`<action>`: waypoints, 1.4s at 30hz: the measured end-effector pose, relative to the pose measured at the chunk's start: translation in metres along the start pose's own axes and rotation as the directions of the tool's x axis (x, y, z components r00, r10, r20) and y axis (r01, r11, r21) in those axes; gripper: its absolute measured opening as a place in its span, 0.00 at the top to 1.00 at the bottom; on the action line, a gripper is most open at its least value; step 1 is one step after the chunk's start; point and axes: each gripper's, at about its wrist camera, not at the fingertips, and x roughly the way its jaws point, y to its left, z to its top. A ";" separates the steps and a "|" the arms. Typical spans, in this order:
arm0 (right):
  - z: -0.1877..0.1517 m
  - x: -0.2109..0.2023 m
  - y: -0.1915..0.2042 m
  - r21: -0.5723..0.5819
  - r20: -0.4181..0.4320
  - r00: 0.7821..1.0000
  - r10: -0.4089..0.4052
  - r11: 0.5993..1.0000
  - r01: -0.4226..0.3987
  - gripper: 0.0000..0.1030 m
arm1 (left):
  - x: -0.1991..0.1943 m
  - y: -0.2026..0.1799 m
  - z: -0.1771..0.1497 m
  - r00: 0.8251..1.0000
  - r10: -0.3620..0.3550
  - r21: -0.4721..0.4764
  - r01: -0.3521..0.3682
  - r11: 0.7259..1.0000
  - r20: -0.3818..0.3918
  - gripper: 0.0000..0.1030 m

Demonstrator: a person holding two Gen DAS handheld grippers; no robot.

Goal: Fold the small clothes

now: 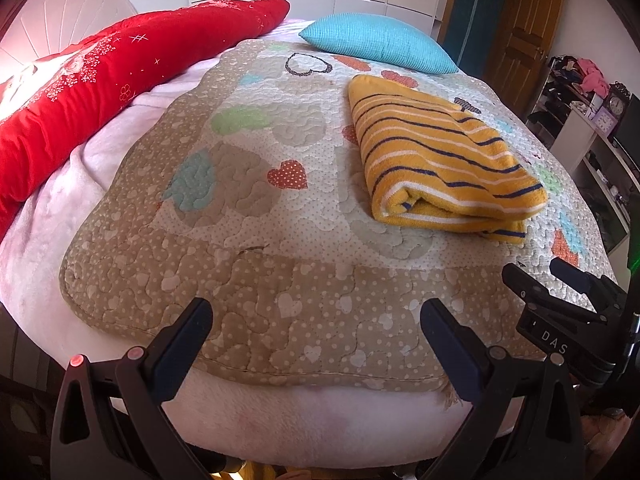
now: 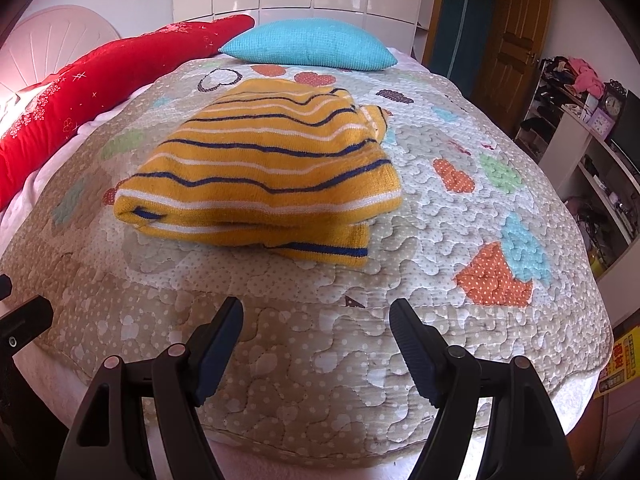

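The yellow striped sweater (image 2: 260,168) lies folded into a thick bundle on the heart-patterned quilt (image 2: 460,216), a navy-banded hem poking out at its near edge. Both grippers hang over the near edge of the bed, well short of the garment. The left gripper (image 1: 316,334) has its jaws spread wide with nothing between them, quilt border showing through the gap. The right gripper (image 2: 316,332) is just the same, jaws wide and empty; in the left wrist view it sits low at the right edge. Beyond the sweater a turquoise pillow (image 2: 308,44) rests at the far side of the quilt, and a long red bolster (image 1: 120,80) runs along the left. A wooden door (image 2: 508,32) stands behind.
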 end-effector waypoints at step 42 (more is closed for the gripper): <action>0.000 0.000 0.001 -0.022 0.002 1.000 -0.022 1.000 0.022 0.20 | 0.011 0.004 -0.004 0.999 -0.013 -0.028 0.012 1.000 -0.041 0.00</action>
